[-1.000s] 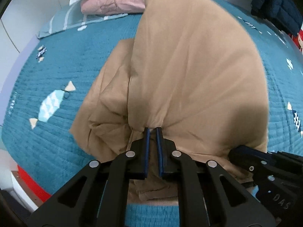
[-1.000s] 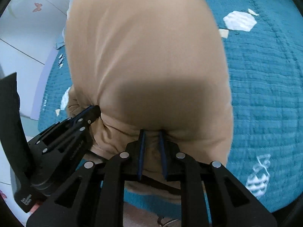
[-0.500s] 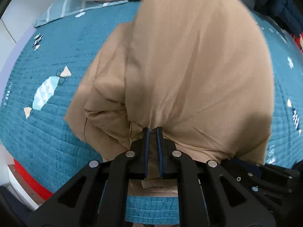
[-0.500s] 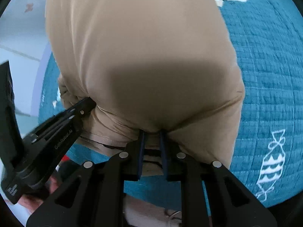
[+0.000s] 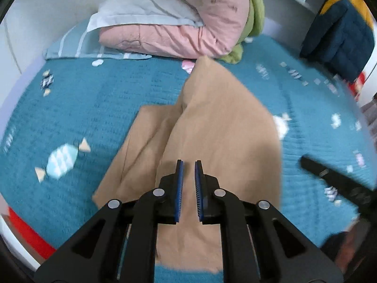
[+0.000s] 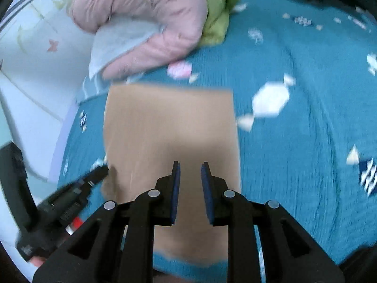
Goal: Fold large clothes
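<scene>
1. Tan garment (image 5: 219, 127): lies on the teal quilt (image 5: 99, 99), near its front edge. From the right wrist view it reads as a neat rectangle (image 6: 169, 122). From the left wrist view an under layer sticks out to the left of the top layer, so the fold is not square on that side.

2. Left gripper (image 5: 188, 184): fingers spread a little, nothing between them. It hangs above the near part of the garment.

3. Right gripper (image 6: 189, 188): fingers spread, nothing held. It hovers over the near edge of the garment, beside the left one.

4. Step in hand, by judgement: a fold is laid and released; both tools are free of the cloth.

5. Next move, by judgement: take hold of one side or end, likely the protruding left layer, and fold it in. Both layers must be caught together or the stack will skew.

6. Surroundings: pink duvet (image 5: 179, 23), grey pillow (image 5: 139, 7) and green bedding (image 5: 254, 16) at the far end of the bed, apart from the garment. Both views are blurred.
</scene>
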{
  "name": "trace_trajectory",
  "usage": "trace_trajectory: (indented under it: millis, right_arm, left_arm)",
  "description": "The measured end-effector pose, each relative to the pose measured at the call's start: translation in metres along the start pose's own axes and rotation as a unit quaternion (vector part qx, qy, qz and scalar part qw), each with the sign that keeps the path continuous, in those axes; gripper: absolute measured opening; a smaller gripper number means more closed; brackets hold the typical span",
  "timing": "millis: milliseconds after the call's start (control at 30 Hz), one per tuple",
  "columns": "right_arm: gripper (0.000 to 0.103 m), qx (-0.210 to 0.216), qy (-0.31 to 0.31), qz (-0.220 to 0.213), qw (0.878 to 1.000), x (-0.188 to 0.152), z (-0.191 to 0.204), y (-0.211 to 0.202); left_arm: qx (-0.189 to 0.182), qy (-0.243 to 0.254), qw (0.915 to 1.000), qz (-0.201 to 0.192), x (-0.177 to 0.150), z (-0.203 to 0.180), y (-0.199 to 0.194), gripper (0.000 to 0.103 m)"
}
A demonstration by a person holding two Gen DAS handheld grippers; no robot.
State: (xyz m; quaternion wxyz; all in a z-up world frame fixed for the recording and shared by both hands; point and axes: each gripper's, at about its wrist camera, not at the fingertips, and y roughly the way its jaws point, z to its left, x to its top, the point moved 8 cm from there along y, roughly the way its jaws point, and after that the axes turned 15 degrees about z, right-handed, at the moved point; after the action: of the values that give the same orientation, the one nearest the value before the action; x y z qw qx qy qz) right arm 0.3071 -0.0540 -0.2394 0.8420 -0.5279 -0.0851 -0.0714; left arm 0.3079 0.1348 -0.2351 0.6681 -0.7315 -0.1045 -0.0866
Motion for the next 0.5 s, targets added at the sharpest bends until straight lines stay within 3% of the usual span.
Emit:
trace_trajectory:
  millis: [67,100,133,267,333,500]
  right_arm:
    - [0.019,-0.013,-0.002,0.024,1.0,0.008,0.002,0.027]
    - [0.019,-0.019,-0.001,0.043,0.999,0.011,0.002,0.043]
    - [0.019,-0.013,-0.003,0.07,0.997,0.012,0.001,0.066]
    - [0.017,-0.024,0.007,0.118,0.993,0.011,0.003,0.116]
    - [0.017,-0.047,-0.02,0.131,0.99,0.015,0.013,0.113]
    - [0.019,-0.02,-0.021,0.127,0.991,0.019,0.01,0.085]
  left_arm:
    - [0.01,-0.029,0.9992,0.026,0.008,0.013,0.028,0.011]
    - [0.013,-0.046,0.998,0.041,0.007,0.022,0.043,0.017]
    - [0.007,-0.059,0.9965,0.058,0.006,0.034,0.06,0.017]
    - [0.009,-0.057,0.9968,0.056,0.001,0.058,0.082,0.017]
    - [-0.002,-0.073,0.9962,0.048,0.004,0.064,0.084,0.017]
    - [0.029,-0.049,0.9976,0.04,0.01,0.054,0.051,0.017]
